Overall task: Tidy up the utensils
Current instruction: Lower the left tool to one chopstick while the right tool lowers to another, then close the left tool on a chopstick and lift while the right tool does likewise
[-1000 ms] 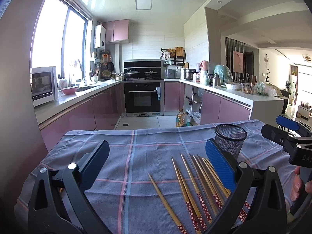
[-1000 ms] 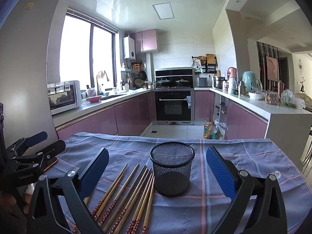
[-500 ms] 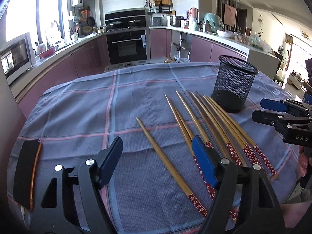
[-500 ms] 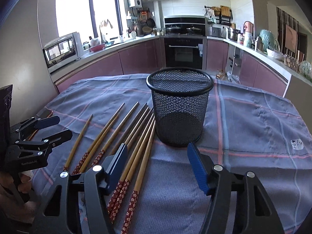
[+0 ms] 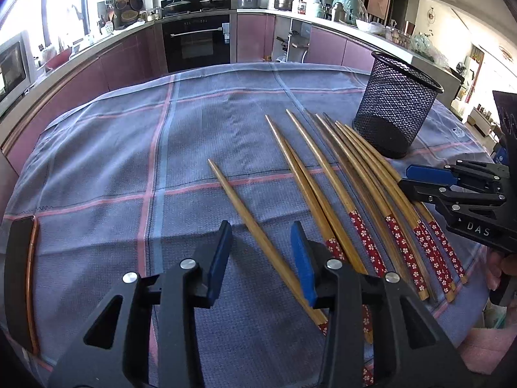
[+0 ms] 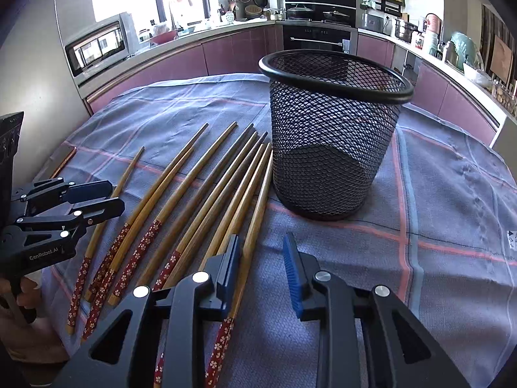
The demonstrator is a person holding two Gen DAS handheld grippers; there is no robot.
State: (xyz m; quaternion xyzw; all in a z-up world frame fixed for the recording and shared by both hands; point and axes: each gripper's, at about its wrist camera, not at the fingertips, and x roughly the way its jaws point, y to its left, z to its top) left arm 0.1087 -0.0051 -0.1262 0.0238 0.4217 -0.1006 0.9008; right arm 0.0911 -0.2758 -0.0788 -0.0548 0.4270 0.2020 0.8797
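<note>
Chopsticks [image 6: 206, 194], bamboo with red flowered ends, fanned flat on the checked cloth [image 5: 106, 148] just left of the upright black mesh cup [image 6: 332, 135]. Left gripper [image 5: 261, 262] pitched steeply down, jaws just narrowing, part open astride the outermost stick, pads clear. Right gripper [image 6: 261, 268] likewise pitched, jaws narrowing, gap bare beside the cup-side stick.

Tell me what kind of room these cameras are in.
A home kitchen, most likely. A built-in oven sits among purple cabinets, pots stand on the cooktop, and a microwave rests on the counter.
</note>
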